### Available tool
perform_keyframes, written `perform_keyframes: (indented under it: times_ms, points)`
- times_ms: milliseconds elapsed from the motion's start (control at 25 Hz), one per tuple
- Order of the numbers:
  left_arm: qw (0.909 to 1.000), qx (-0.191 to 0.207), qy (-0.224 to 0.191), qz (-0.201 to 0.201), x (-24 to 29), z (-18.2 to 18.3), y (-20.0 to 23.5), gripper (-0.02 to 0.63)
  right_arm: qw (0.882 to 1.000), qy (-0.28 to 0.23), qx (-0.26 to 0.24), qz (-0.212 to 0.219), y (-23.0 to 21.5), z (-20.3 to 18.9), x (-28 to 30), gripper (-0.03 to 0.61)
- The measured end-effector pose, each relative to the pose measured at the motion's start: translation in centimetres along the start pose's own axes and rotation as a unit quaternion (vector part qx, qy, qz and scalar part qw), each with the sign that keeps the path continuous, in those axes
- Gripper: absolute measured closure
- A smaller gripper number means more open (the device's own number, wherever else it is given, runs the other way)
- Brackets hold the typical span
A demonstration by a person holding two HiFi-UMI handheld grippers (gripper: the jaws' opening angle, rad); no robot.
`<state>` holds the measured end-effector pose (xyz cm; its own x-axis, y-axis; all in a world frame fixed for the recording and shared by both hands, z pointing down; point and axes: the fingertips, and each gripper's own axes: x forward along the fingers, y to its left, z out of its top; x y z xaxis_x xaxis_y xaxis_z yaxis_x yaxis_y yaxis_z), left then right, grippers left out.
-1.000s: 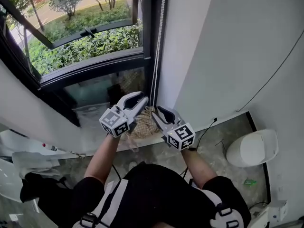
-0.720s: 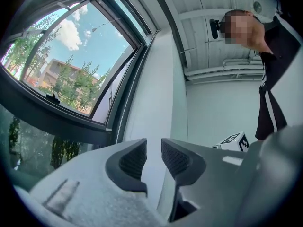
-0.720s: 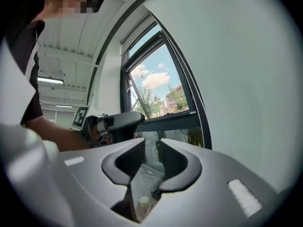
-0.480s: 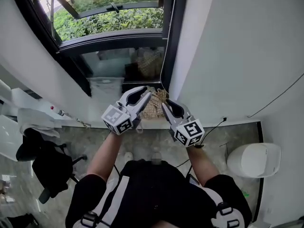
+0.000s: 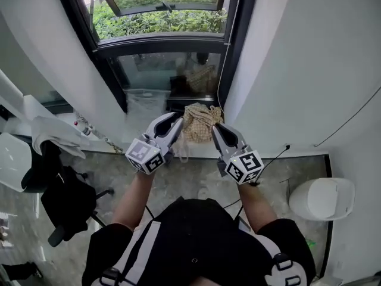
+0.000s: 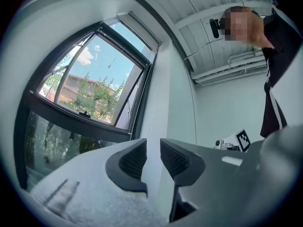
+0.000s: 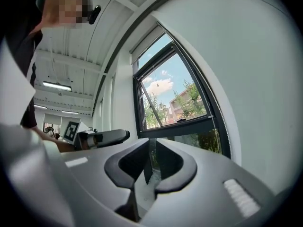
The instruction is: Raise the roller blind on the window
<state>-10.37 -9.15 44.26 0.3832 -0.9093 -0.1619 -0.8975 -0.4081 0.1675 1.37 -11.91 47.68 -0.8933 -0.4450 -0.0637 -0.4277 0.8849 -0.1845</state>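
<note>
Both empty: left gripper (image 5: 172, 120) and right gripper (image 5: 220, 128) jaws have just been closing on nothing, a narrow gap left. Bead chain (image 5: 228, 40) hangs upper centre, along the right edge of the window (image 5: 161, 22), well apart. Close fully now and you'll miss it.

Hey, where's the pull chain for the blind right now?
In the head view the chain hangs along the right edge of the window frame, beside the white wall, running down toward the woven bundle just ahead of the right gripper.
</note>
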Motion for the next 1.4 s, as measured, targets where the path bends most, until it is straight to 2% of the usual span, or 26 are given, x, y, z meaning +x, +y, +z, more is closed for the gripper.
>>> perform_keyframes:
  times_ms: [160,200,480,680,880,1080,1400]
  points:
    - [0.9996,-0.003,0.007,0.026,-6.6,0.3,0.9,0.531,1.0,-0.001,-0.003,-0.009,4.5,-0.5,-0.5,0.548]
    - [0.9995,-0.005,0.01,0.031,-8.2,0.2,1.1,0.609,1.0,0.0,-0.002,-0.012,5.7,-0.8,-0.6,0.549]
    - [0.999,-0.016,0.024,0.032,-17.0,-0.3,-0.1,0.614,1.0,0.005,-0.001,-0.03,12.9,-2.8,-2.7,0.572]
    - [0.9982,-0.026,0.029,0.045,-21.1,-0.8,-0.4,0.614,0.999,0.014,0.0,-0.04,15.7,-3.7,-4.3,0.577]
    - [0.9974,-0.024,0.018,0.065,-22.6,-0.2,-0.9,0.613,0.999,0.016,-0.002,-0.043,15.9,-3.6,-5.6,0.577]
    - [0.9965,0.0,0.004,0.084,-22.6,0.5,-1.9,0.614,0.999,0.007,-0.021,-0.031,15.0,-2.7,-7.1,0.578]
    - [0.9939,0.002,-0.013,0.109,-22.0,-0.2,-6.4,0.613,0.999,0.017,-0.017,-0.032,11.1,-1.9,-14.2,0.578]
